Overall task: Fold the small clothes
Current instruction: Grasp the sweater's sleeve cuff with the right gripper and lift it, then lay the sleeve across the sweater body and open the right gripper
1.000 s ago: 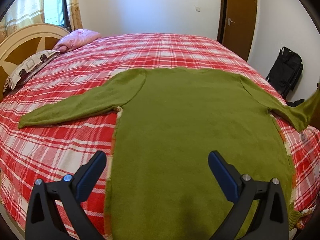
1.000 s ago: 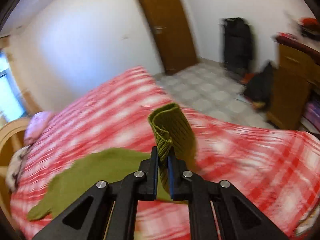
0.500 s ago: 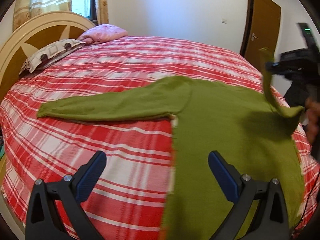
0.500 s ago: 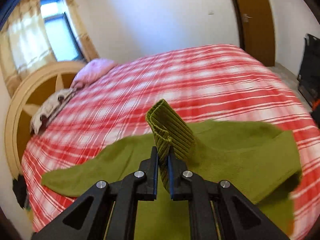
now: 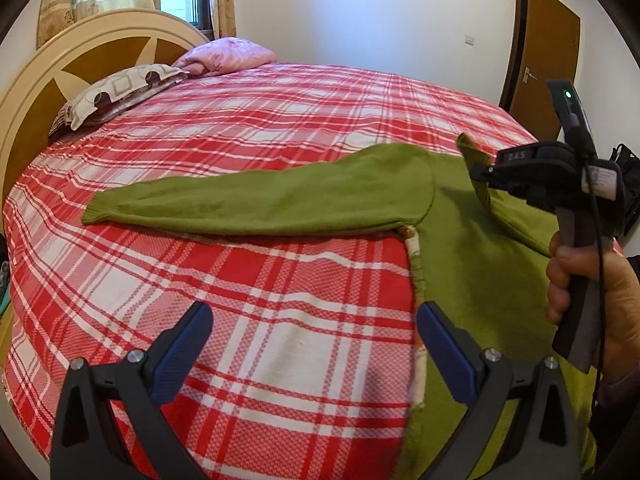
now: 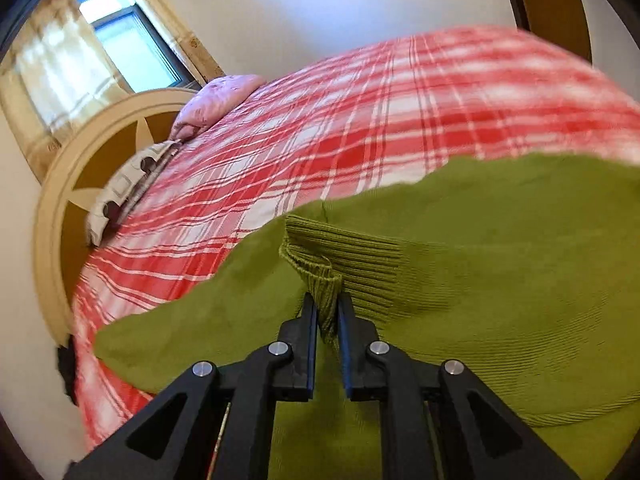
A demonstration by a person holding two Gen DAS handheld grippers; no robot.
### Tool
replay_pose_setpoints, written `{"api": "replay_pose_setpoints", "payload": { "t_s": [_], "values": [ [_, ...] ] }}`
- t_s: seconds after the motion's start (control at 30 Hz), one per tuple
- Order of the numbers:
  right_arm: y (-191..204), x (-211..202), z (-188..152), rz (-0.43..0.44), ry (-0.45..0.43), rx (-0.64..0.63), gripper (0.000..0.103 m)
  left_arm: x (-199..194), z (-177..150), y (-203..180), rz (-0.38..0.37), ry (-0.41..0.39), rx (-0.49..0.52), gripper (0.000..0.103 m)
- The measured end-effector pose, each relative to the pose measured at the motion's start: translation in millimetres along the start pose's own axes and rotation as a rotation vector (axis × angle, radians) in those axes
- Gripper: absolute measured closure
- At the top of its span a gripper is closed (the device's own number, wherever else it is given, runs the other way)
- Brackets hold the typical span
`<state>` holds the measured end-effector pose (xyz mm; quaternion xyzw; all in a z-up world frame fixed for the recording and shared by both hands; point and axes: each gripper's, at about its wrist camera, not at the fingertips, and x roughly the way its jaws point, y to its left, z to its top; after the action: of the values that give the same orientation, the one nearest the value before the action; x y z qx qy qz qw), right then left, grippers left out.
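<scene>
Your left gripper point(image 5: 312, 344) is spread wide with nothing between the blue pads point(image 5: 180, 350). It hovers over the red plaid bedspread point(image 5: 248, 280) near the bed's front edge, just beside the sweater's side seam.

Your right gripper point(image 6: 328, 320) is clamped on the ribbed cuff point(image 6: 320, 272) of the sweater's right sleeve; the knit is bunched between the narrow jaws. In the left wrist view that gripper point(image 5: 478, 178) sits above the sweater body at the right side of the bed, your right hand point(image 5: 588, 296) on its handle, with the sleeve point(image 5: 516, 216) draped from the jaws back over the body.

The green sweater point(image 5: 472, 264) lies flat on the bedspread, body toward the bed's right side and running to the front edge. Its left sleeve point(image 5: 256, 204) is stretched out flat across the middle of the bed toward the left edge, cuff end well apart from both grippers. A strip of light lining shows along the side seam below the armpit.

At the head of the bed: a patterned pillow point(image 5: 116, 92) and a pink pillow point(image 5: 228, 54) against the wooden headboard point(image 5: 44, 76). A brown door point(image 5: 548, 44) stands in the far right wall. The right wrist view is motion-blurred toward the edges.
</scene>
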<state>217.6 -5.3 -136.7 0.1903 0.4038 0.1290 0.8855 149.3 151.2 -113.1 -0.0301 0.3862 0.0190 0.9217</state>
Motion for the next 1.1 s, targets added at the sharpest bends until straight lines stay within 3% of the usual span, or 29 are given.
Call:
{"api": "replay_pose_setpoints", "payload": {
  "t_s": [0.07, 0.23, 0.3, 0.33, 0.4, 0.43, 0.53, 0.6, 0.73, 0.8, 0.83, 0.87, 0.93, 1.1],
  "values": [
    [-3.2, 11.5, -4.1, 0.073, 0.038, 0.054, 0.083, 4.2, -0.2, 0.1, -0.003, 0.016, -0.005, 0.0],
    [13.1, 14.2, -19.1, 0.295, 0.123, 0.114, 0.082, 9.5, 0.2, 3.9, 0.007, 0.032, -0.013, 0.0],
    [15.8, -0.7, -18.9, 0.258, 0.04, 0.098, 0.082, 8.5, 0.7, 7.7, 0.027, 0.024, -0.01, 0.0],
    [12.8, -12.4, -17.7, 0.188, -0.043, 0.098, 0.082, 8.2, 1.2, 10.7, 0.04, 0.018, -0.008, 0.0],
    [7.0, -18.6, -16.5, 0.086, -0.102, 0.1, 0.082, 8.4, 3.1, 21.1, 0.076, 0.003, -0.02, 0.0],
    [5.1, -11.9, -16.7, 0.014, -0.086, 0.084, 0.082, 9.6, 4.6, 28.1, 0.093, 0.001, -0.038, 0.0],
    [9.0, 18.1, -27.0, -0.058, 0.01, 0.004, 0.081, 11.8, 7.8, 50.2, 0.131, -0.006, -0.091, 0.0],
    [19.2, 16.1, -30.1, -0.077, -0.022, -0.049, 0.081, 11.7, 11.5, 66.7, 0.186, -0.024, -0.127, 0.0],
    [26.0, -8.9, -26.2, -0.086, -0.034, 0.002, 0.08, 7.7, 25.7, 113.5, 0.265, -0.061, -0.221, 0.0],
    [41.0, -36.9, -27.5, -0.038, -0.065, -0.021, 0.078, 9.0, 35.5, 132.5, 0.281, -0.071, -0.281, 0.0],
    [48.9, -49.2, -29.6, -0.004, -0.076, -0.034, 0.069, 10.2, 41.0, 144.5, 0.279, -0.079, -0.323, 0.0],
    [55.3, -63.9, -33.5, 0.028, -0.099, -0.039, 0.051, 12.9, 47.1, 156.8, 0.279, -0.086, -0.375, 0.0],
    [64.5, -89.8, -46.9, 0.08, -0.154, -0.043, 0.031, 21.8, 56.9, 176.8, 0.268, -0.088, -0.471, 0.0],
    [79.4, -124.2, -75.9, 0.122, -0.167, -0.06, 0.03, 57.0, 70.3, 197.0, 0.207, -0.025, -0.607, 0.008]
  ]
}}
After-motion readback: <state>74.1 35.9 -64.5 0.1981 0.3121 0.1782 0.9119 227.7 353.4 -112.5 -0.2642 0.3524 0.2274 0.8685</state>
